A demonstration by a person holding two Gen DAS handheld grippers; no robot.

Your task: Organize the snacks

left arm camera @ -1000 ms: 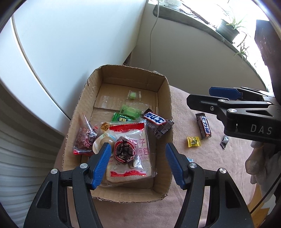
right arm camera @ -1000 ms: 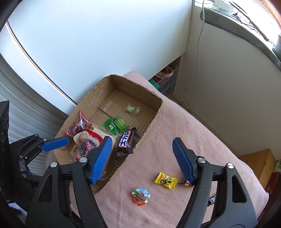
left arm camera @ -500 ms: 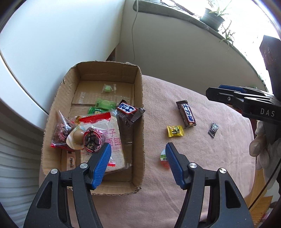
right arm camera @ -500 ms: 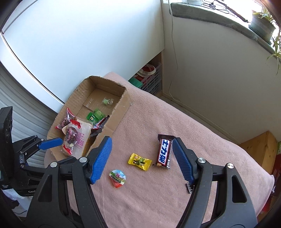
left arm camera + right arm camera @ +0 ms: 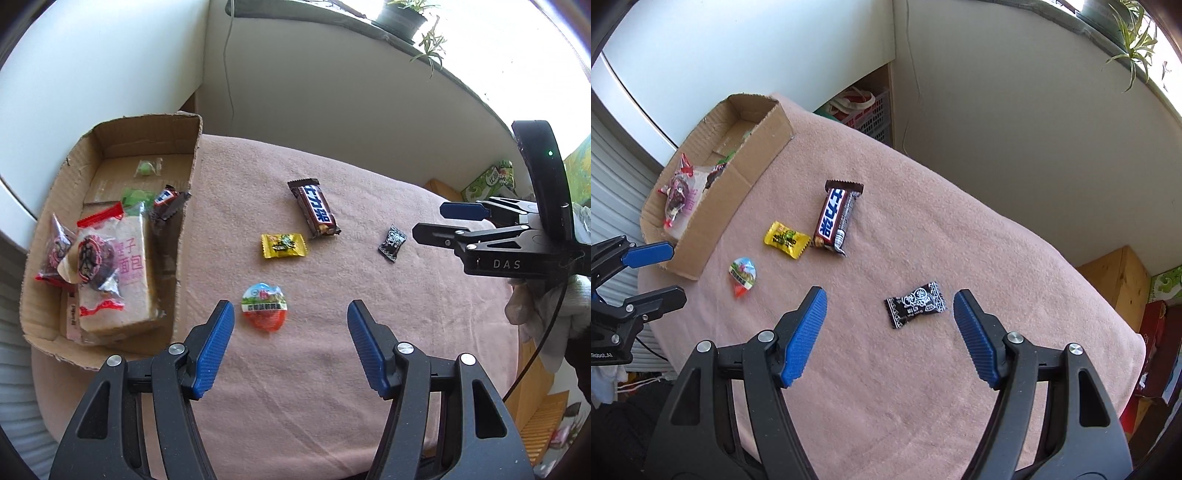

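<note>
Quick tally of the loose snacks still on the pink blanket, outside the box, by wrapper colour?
Brown-wrapped chocolate bar: 1
Yellow-wrapped candy: 1
Black-wrapped candy: 1
Round jelly cup with orange base and printed lid: 1
Total: 4 loose on the pink blanket, none touching the cardboard box.

Strong daylight floods in from the window ledge (image 5: 424, 33) at upper right, blowing that corner out to white glare, while the fisheye lens bends the walls and blackens the corners around a sharp centre.
</note>
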